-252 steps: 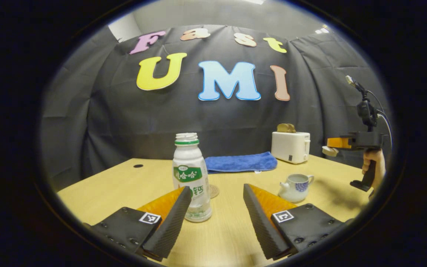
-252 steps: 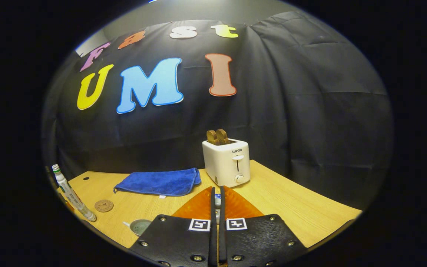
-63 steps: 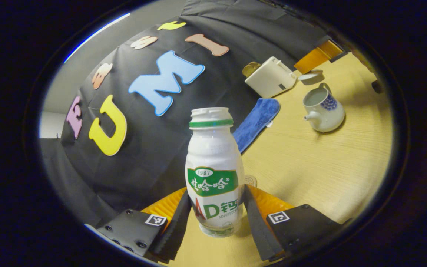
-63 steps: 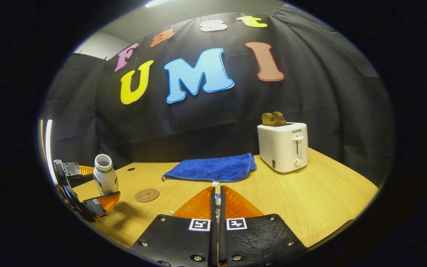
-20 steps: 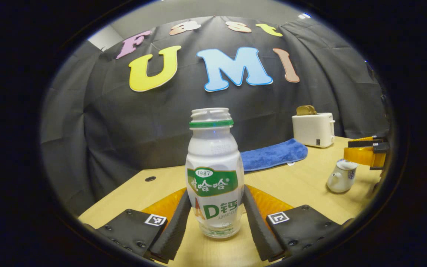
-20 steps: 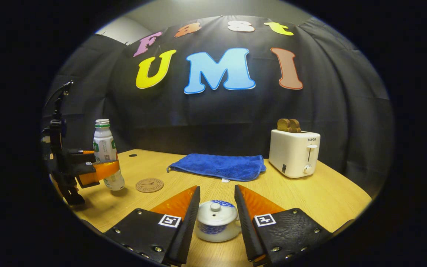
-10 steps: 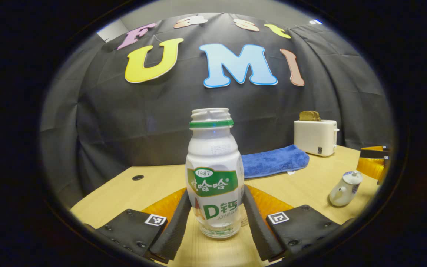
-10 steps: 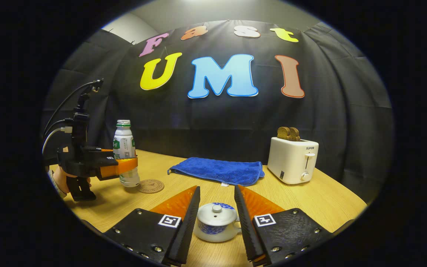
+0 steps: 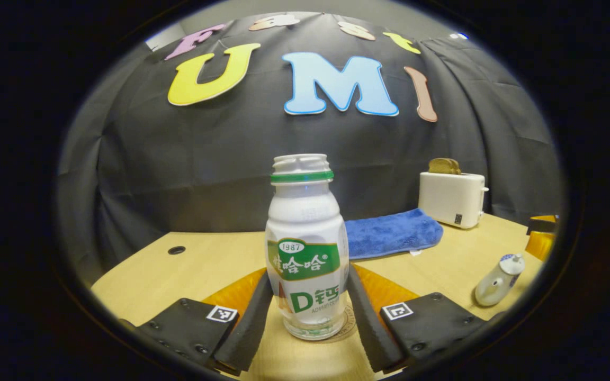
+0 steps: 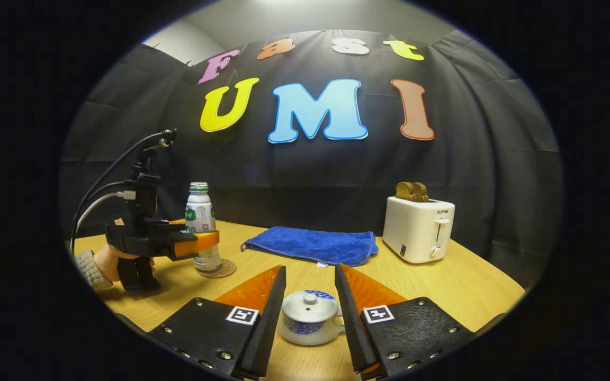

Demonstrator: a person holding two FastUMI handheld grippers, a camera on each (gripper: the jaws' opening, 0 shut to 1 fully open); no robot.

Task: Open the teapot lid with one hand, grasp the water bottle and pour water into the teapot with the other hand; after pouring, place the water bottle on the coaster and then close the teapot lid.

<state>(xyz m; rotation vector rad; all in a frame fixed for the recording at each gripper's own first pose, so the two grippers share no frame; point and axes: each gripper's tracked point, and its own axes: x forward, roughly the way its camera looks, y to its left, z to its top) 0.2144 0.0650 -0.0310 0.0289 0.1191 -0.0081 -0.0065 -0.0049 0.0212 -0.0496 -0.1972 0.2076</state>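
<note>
Left hand-held gripper (image 9: 307, 312) sits low and level over the worktop (image 9: 215, 259), its two fingers (image 9: 249, 317) pressed against the sides of the water bottle (image 9: 306, 248). The bottle stands upright, cap off, and its base rests on the round coaster (image 9: 348, 324), whose edge peeks out beside the bottle's foot. In the right gripper view the same gripper (image 10: 202, 242) reaches in from the left, level with the worktop, a hand (image 10: 108, 260) with a knit cuff wrapped round its grip, cables arcing up behind it; the bottle (image 10: 201, 227) is on the coaster (image 10: 218, 269).

Right hand-held gripper (image 10: 310, 312) hovers level too, fingers spread wide on either side of the teapot (image 10: 309, 316) without touching it. The lid (image 10: 309, 306) is on the pot, knob up. In the left gripper view the teapot (image 9: 497, 275) sits far right.

The worktop is pale wood, with a small dark hole (image 9: 176, 250) near its back edge. A blue cloth (image 10: 313, 244) lies folded toward the back, a white toaster (image 10: 419, 227) with toast (image 10: 412, 191) sticking up stands to its right, and black drape (image 10: 485, 159) closes the booth behind.
</note>
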